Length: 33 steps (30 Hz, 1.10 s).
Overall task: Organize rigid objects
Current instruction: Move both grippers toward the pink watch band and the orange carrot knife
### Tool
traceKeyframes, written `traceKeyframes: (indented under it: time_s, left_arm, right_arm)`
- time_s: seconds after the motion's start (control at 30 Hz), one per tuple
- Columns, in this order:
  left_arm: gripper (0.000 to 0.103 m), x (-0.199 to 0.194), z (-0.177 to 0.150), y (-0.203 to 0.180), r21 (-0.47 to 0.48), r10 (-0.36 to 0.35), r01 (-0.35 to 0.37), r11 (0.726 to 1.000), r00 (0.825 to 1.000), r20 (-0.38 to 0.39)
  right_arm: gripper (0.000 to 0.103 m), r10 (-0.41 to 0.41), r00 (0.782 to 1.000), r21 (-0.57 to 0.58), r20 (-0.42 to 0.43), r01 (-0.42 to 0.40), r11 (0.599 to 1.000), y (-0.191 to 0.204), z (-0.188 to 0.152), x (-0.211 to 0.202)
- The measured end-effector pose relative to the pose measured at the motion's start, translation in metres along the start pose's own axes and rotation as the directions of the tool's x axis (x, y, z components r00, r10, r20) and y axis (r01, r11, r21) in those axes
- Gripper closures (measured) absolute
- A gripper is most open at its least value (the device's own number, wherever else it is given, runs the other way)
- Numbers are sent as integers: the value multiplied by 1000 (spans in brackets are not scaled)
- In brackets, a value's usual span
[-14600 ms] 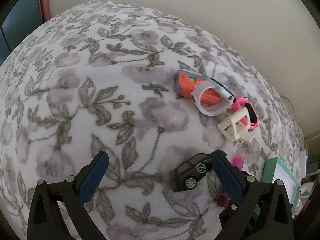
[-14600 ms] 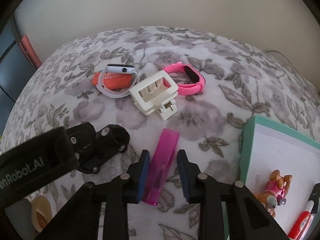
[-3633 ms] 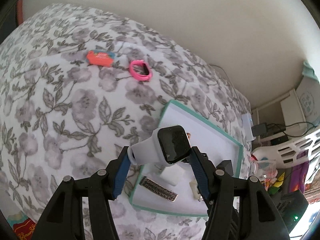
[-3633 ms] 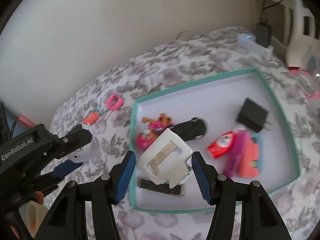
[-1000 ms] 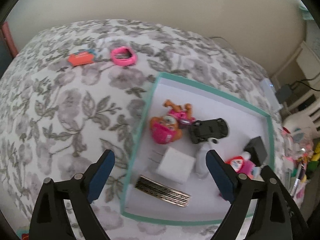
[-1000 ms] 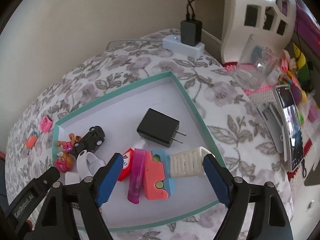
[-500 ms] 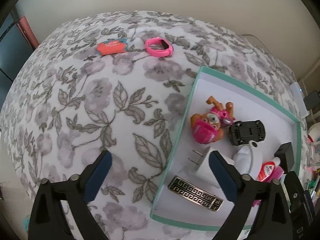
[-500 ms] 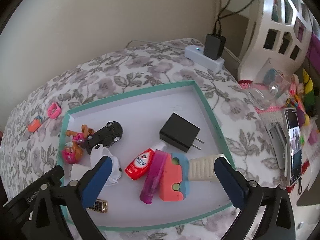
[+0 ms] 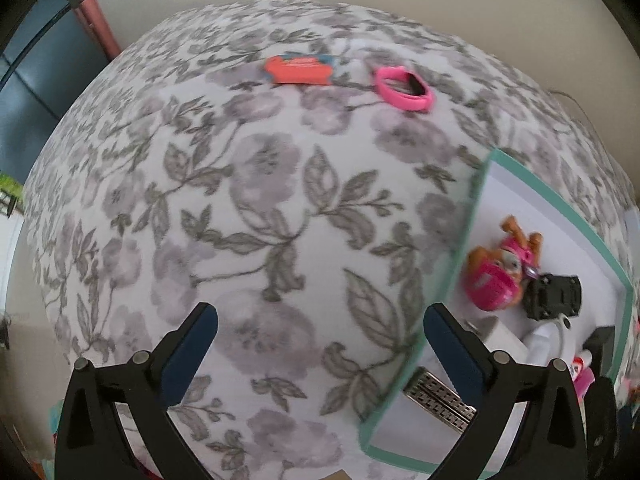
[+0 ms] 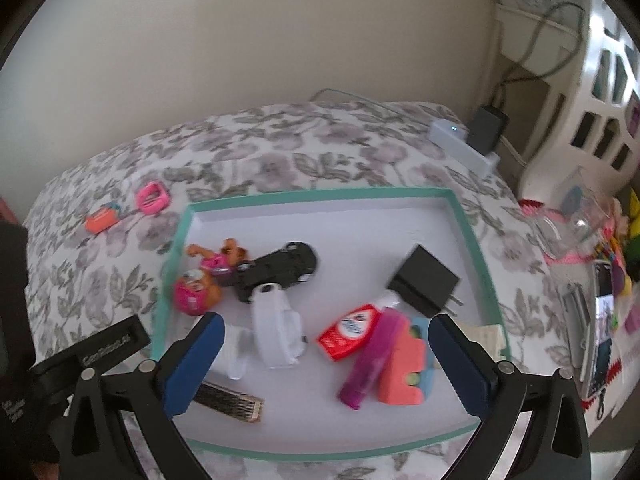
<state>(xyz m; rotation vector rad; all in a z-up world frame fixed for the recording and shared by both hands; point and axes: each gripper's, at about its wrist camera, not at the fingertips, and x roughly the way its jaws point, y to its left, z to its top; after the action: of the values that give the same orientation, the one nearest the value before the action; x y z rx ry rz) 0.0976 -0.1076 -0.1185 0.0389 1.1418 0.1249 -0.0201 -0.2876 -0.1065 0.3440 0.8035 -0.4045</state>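
Both claws released above the floral-print bed

Left claw (image 9: 320,338) gapes empty; orange toy block (image 9: 298,70) and pink rubber wristband (image 9: 403,89) lie far ahead of it. Right claw (image 10: 326,346), spread and empty, hangs over teal-rimmed white tray (image 10: 320,196), white smartwatch (image 10: 276,330) between its fingers

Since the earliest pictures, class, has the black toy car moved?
Yes. The black toy car went from the floral bedspread into the teal-rimmed tray, beside the dog figure.

The bed cover (image 9: 248,216) looks like soft, matt printed cloth. The tray (image 10: 472,240) has a smooth, matt, card-like floor. The toy car (image 10: 280,270) is glossy black plastic; the pink wristband (image 9: 403,89) looks rubbery and smooth.
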Motion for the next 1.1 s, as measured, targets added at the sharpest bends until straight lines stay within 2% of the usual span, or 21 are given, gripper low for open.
traceKeyframes:
  time_s: [0.27,0.37,0.57,0.83,0.97,1.1]
  left_arm:
    - [0,3,9,17,-11,90,-90,996,996,10]
    - [0,4,14,31,-44,114,-113,993,994,6]
    - [0,8,26,60,-114,133,-132,985,991,-2]
    - [0,7,36,78,-141,131,-129,982,991,2]
    - [0,8,44,84,-136,140,-136,981,990,21]
    - [0,10,53,90,-89,147,-140,986,986,77]
  right_arm:
    - [0,42,999,-50,-2,-42,998,26,-1,1]
    - [0,53,999,-67,-4,-53,996,34,-2,2]
    - [0,57,998,-105,1,-57,993,47,-2,2]
    - [0,64,998,-132,-7,-65,989,57,-2,5]
    - [0,64,998,-154,-10,-65,986,65,0,9]
    - [0,62,998,-171,-5,-62,983,71,3,14]
